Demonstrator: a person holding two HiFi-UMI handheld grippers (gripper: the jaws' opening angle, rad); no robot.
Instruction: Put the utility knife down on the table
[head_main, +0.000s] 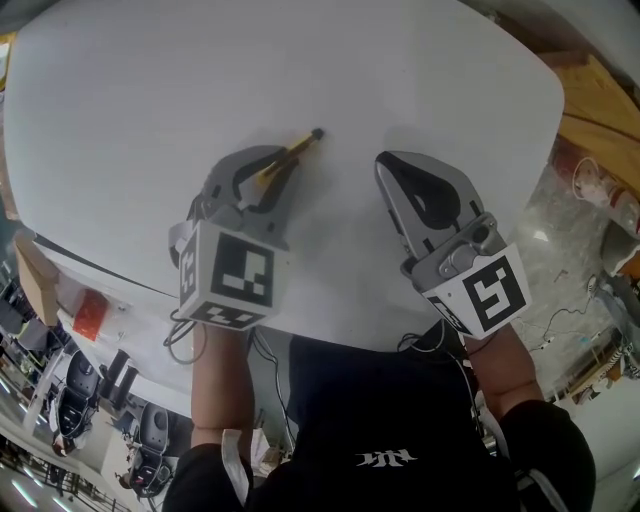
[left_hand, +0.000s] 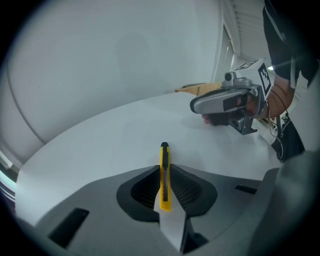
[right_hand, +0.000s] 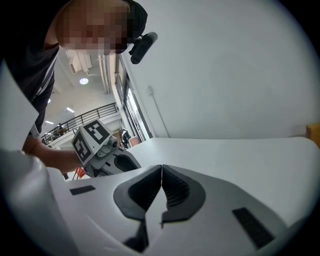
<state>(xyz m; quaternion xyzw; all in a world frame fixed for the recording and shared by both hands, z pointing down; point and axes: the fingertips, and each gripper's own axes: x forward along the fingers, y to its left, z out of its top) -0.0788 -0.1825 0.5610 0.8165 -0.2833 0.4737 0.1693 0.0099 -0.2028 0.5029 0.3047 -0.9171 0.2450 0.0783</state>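
Yellow plastic utility knife (left_hand: 164, 152): pinched by the left gripper (head_main: 281, 172), long side laid along the jaws, tip low over the white round table (head_main: 150, 80).
Right gripper (right_hand: 161, 167): closed tight, nothing held, farther off over the table.

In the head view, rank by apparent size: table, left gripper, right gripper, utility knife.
1. table
2. left gripper and right gripper: about alike, unranked
3. utility knife, partly hidden in the left gripper

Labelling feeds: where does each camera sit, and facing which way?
Head view: on the head, steeply down at the table; forearms, left gripper clamping the utility knife, right gripper shut.
Left gripper view: along its jaws, across the table; the person's right hand.
Right gripper view: along its shut jaws; left forearm, torso.
Shared: each gripper view shows the other gripper.
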